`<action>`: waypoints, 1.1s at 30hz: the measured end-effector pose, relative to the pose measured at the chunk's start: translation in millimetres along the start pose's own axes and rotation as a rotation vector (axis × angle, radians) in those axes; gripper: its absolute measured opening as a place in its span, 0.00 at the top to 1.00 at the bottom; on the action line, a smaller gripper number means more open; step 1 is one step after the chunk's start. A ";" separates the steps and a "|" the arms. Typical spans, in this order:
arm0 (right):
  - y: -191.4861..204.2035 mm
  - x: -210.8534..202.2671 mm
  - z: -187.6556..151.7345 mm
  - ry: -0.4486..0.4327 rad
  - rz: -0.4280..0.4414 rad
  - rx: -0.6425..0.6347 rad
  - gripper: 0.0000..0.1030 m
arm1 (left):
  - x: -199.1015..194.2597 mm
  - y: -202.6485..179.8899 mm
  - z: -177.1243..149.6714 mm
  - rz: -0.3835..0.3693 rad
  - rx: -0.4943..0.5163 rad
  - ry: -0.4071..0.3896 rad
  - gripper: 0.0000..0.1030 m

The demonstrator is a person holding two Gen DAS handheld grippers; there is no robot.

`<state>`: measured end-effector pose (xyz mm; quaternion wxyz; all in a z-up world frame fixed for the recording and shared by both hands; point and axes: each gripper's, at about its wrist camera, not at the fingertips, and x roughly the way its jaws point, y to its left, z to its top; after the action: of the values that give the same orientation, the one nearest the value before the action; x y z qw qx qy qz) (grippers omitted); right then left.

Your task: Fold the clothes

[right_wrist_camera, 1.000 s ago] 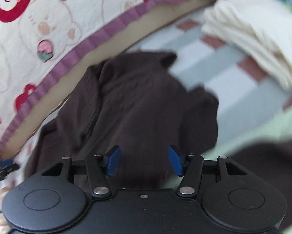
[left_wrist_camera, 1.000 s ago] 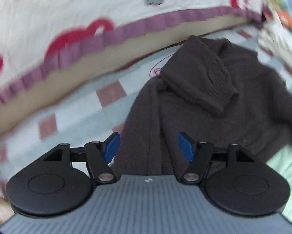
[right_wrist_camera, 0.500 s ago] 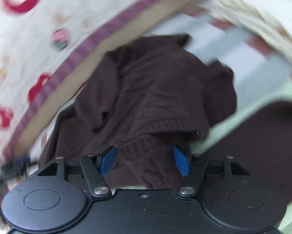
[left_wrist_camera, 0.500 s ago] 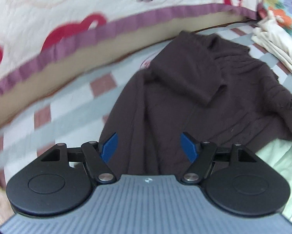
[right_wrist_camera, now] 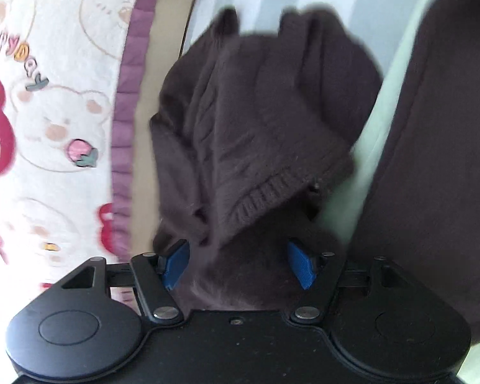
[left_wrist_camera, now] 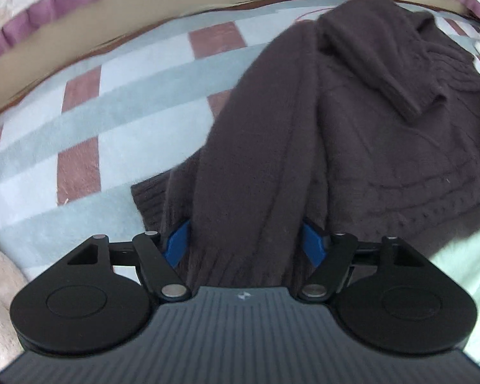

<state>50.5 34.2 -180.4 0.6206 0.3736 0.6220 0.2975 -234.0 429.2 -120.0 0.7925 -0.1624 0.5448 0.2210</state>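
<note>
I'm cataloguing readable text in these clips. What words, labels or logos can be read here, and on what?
"...ppyDay": coloured letters on the bear-print quilt; the first letters are cut off and blurred, probably "HappyDay".
Small pale logo mark on the left gripper's grey body: a symbol, not readable as letters.
Nothing readable on the brown sweater.

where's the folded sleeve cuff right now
In the left wrist view, the sleeve cuff lies upper right on the brown sweater.
</note>
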 end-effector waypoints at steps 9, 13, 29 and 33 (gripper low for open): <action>-11.1 10.3 6.4 -0.039 -0.049 0.053 0.28 | -14.4 -1.9 -2.6 -0.064 0.003 -0.083 0.39; -4.7 24.8 6.1 -0.085 -0.149 -0.014 0.28 | -11.3 4.3 -4.5 -0.102 -0.055 -0.078 0.39; 132.5 -8.5 29.7 -0.737 -0.713 -1.042 0.82 | -38.7 47.2 0.2 -0.048 -0.147 -0.235 0.84; 91.7 6.4 56.2 -0.564 -0.920 -0.867 0.73 | -33.4 40.3 1.7 -0.031 -0.149 -0.225 0.80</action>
<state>115.4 84.1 -110.4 0.9151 -0.1469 0.3567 0.1174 -264.3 458.5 -88.8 0.8376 -0.2036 0.4320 0.2654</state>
